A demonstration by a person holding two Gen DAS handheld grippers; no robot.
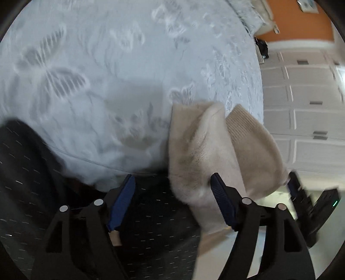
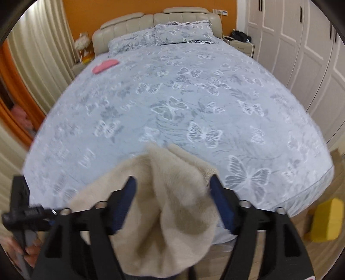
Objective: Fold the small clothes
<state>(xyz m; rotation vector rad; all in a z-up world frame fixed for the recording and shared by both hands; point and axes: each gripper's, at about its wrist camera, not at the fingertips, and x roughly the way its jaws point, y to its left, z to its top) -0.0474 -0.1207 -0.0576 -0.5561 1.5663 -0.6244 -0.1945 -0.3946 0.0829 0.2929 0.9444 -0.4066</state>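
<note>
A beige fuzzy small garment (image 1: 215, 150) with a ribbed cuff hangs in the air at the foot of the bed (image 1: 107, 64). In the left wrist view my left gripper (image 1: 172, 183) stands wide open; the garment drapes over its right finger (image 1: 222, 200) and nothing is between the pads. In the right wrist view the garment (image 2: 172, 204) bunches between the spread fingers of my right gripper (image 2: 172, 185), draped over them and hanging down; the jaws are far apart. The other gripper shows at each view's edge.
The bed (image 2: 183, 97) has a pale blue butterfly cover, pillows and a beige headboard (image 2: 159, 17). A pink cloth (image 2: 105, 65) lies far left on it. White wardrobes (image 2: 301, 53) stand right. A yellow object (image 2: 327, 219) sits on the floor. My dark patterned clothing (image 1: 32, 183) is at the left.
</note>
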